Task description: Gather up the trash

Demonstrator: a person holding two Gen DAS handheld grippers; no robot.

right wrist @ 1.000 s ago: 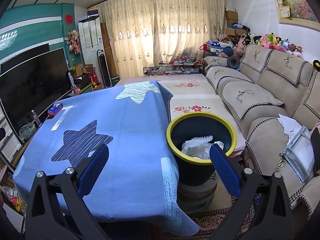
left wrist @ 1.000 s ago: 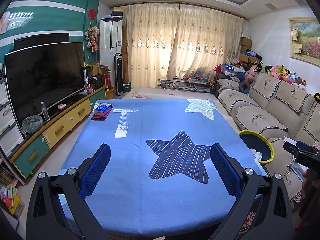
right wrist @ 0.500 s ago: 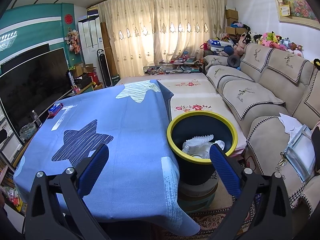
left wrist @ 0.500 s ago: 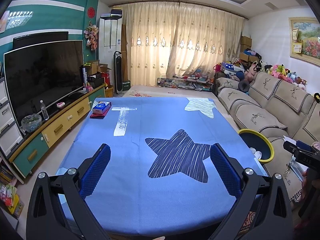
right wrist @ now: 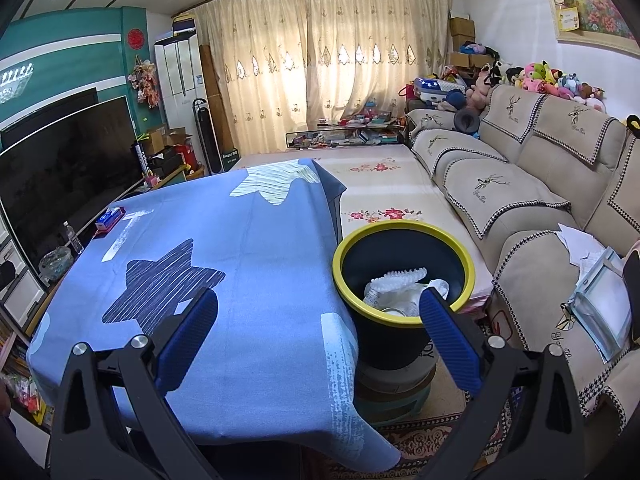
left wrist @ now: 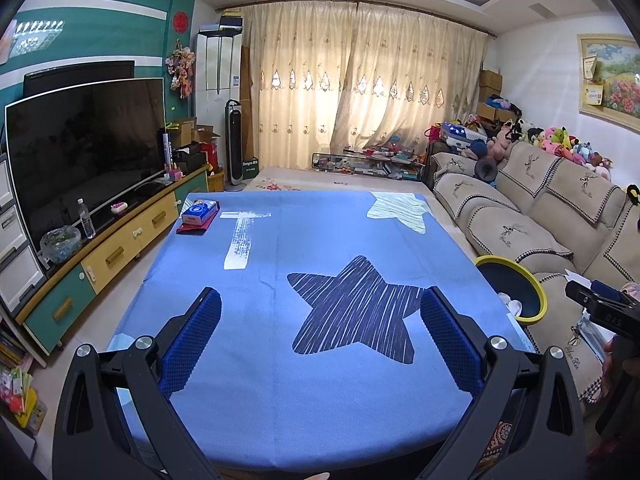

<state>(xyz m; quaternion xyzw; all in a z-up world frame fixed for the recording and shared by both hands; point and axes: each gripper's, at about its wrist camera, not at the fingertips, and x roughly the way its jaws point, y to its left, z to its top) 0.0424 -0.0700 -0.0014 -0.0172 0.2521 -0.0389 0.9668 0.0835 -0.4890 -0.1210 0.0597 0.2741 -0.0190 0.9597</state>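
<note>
While both pairs of tongs hang spread wide with nothing between them, we see the left tongs [left wrist: 321, 343] over the near part of the counter [left wrist: 332, 232], above the dark star on its blue cloth. Our right tongs [right wrist: 318, 345] straddle the counter's right edge and the trash bin [right wrist: 404, 312]. That black bin with a yellow rim stands just beside the counter on a round stool [right wrist: 394, 394], and white crumpled trash [right wrist: 404, 294] lies inside it. Far off on the counter's left corner sits a blue tissue pack [left wrist: 199, 213]. A beige sofa [right wrist: 520, 200] runs along the right.
</note>
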